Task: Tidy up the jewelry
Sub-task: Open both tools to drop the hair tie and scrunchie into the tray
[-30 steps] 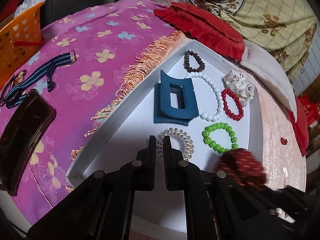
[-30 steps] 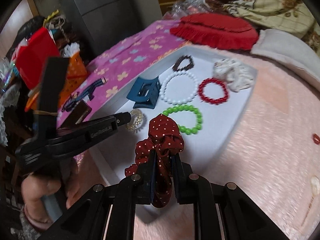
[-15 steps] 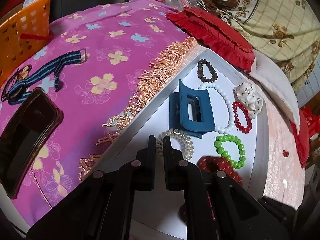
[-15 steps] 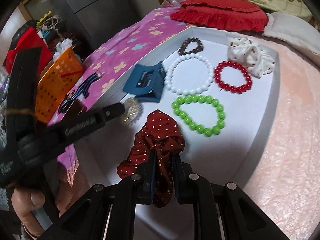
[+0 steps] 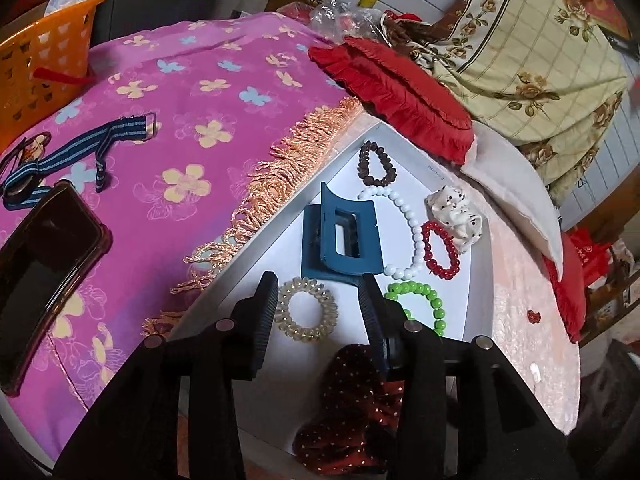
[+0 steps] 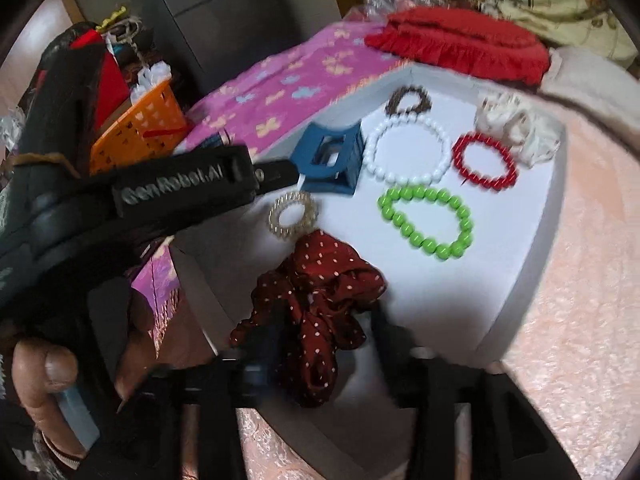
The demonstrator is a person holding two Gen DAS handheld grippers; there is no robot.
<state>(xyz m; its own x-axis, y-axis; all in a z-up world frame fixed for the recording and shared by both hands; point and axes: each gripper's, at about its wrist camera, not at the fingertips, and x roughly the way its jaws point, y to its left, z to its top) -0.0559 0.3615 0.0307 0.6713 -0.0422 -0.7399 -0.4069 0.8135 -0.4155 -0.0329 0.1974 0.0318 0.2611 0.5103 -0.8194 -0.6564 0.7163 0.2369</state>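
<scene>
A white tray [image 5: 256, 246] holds a blue claw clip [image 5: 340, 236], a clear spiral hair tie [image 5: 308, 308] and brown [image 5: 376, 164], white [image 5: 404, 232], red [image 5: 440, 250] and green [image 5: 420, 300] bead bracelets. A white dotted scrunchie [image 5: 454, 210] lies at its far side. My left gripper [image 5: 318, 292] hovers over the spiral tie; its jaws are opening and grip nothing. My right gripper [image 6: 328, 328] is blurred, its jaws opening. Between them a dark red dotted scrunchie [image 6: 316, 292] lies loose on the tray's near corner.
Left of the tray, a pink floral cloth [image 5: 180, 120] carries a dark phone [image 5: 44, 264] and a striped strap [image 5: 80, 148]. An orange basket [image 5: 44, 68] stands beyond. A red frilled cushion [image 5: 400, 96] touches the tray's far corner. Peach fabric [image 5: 532, 320] lies to the right.
Both grippers' jaws went from shut to apart. The right one released the dark red scrunchie, which now rests on the tray. The spiral tie now lies between the left fingers.
</scene>
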